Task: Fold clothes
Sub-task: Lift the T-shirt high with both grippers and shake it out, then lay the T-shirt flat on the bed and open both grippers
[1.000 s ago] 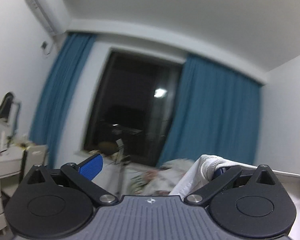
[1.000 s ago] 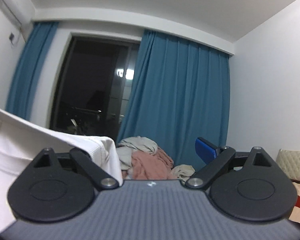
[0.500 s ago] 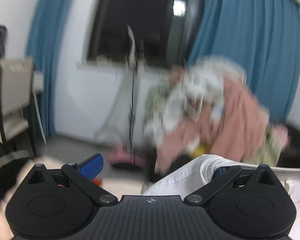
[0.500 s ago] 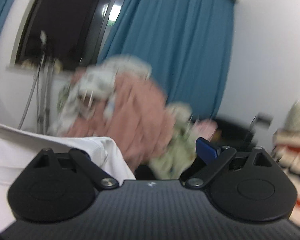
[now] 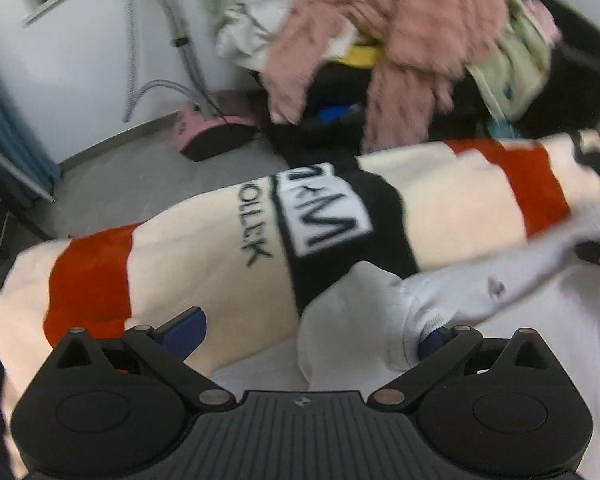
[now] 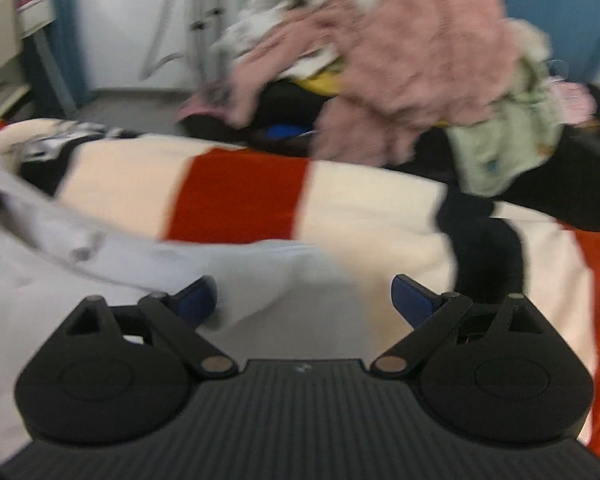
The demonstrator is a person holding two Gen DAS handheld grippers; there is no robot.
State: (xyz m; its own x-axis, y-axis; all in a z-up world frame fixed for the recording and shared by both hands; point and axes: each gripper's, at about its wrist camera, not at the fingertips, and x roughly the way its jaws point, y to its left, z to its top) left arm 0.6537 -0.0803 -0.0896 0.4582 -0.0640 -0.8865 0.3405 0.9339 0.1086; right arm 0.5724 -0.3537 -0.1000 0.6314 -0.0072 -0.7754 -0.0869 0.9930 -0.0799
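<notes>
Two views. Left wrist: my left gripper (image 5: 304, 332) has its jaws spread, the white shirt (image 5: 440, 304) draped over the right finger only, lying on the striped blanket (image 5: 204, 264). I should lower it flat without dragging.

Right wrist: my right gripper (image 6: 304, 296) is released too, the shirt's edge (image 6: 260, 272) between its fingers; smooth it before folding.

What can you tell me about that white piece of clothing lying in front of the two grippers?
The white garment looks like soft cotton, with a ribbed cuff or hem and a tiny dark mark. It lies spread and rumpled over the cream, red and black striped blanket. One bunched edge drapes over a blue fingertip of the left gripper, whose jaws stand apart. In the right wrist view another edge, blurred, lies between the spread fingers of the right gripper, against its left fingertip.
</notes>
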